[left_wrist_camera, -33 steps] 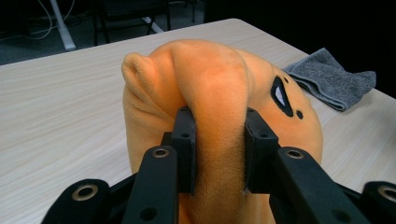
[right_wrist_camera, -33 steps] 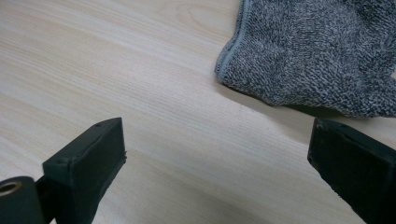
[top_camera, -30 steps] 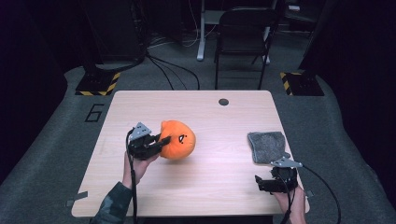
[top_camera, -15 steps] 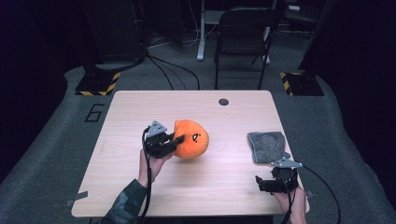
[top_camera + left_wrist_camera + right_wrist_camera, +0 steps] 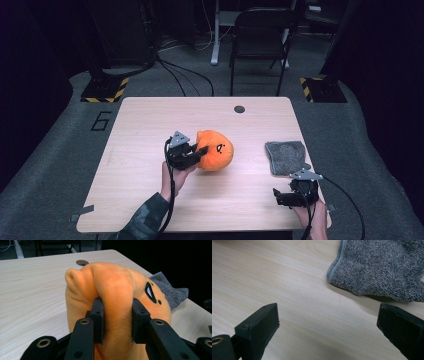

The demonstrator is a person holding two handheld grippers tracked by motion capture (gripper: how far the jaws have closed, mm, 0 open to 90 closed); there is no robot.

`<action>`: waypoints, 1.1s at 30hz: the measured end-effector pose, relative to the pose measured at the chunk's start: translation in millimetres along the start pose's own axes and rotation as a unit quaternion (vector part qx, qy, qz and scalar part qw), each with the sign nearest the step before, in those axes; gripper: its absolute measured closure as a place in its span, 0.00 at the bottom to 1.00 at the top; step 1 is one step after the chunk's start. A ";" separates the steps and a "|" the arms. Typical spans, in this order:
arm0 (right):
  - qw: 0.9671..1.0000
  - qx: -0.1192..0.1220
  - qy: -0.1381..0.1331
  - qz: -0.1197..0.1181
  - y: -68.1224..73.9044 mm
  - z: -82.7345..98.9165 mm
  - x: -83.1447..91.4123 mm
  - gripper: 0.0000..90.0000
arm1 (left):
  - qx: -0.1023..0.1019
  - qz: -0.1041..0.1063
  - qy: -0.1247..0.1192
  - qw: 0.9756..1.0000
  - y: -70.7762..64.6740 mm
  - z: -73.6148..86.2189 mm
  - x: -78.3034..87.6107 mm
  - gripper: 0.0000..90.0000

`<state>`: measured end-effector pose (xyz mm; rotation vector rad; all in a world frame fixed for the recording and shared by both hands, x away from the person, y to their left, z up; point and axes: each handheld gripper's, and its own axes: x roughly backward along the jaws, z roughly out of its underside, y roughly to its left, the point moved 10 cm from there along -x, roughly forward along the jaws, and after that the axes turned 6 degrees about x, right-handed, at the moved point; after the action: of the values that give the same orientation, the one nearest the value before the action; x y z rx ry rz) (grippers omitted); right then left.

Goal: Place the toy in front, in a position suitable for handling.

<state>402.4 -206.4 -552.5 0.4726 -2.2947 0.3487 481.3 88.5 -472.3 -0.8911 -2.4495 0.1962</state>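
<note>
The orange plush toy lies near the middle of the table, slightly toward the person's side. The left gripper grasps it: both jaws press into a pinched fold of plush on its left flank, as seen in the left gripper view. A black embroidered eye mark faces up and to the right.

Bare wood surrounds the toy on all sides, with the widest open area toward the far edge and the left edge. A round cable hole sits near the far edge. A grey cloth lies near the right edge, well apart from the toy.

The right gripper rests near the front right corner, jaws spread wide and empty, just short of the cloth.

On the floor left of the table, the numeral "6" is legible.
</note>
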 end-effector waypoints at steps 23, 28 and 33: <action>1.000 0.006 0.006 -0.005 1.9 1.9 -2.0 0.04 | 0.041 -0.016 -0.004 0.999 -12.9 29.4 -26.1 0.76; 1.000 0.005 0.006 -0.004 1.7 1.7 -1.9 0.04 | 0.049 -0.017 -0.008 0.999 -13.3 30.4 -26.7 0.75; 1.000 0.005 0.004 -0.004 1.5 1.3 -1.3 0.04 | 0.050 -0.016 -0.009 0.999 -16.0 32.6 -27.8 0.75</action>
<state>401.8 -205.2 -554.6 0.4851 -2.2838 0.3580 473.5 59.8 -507.2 -0.8103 -2.4451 0.3128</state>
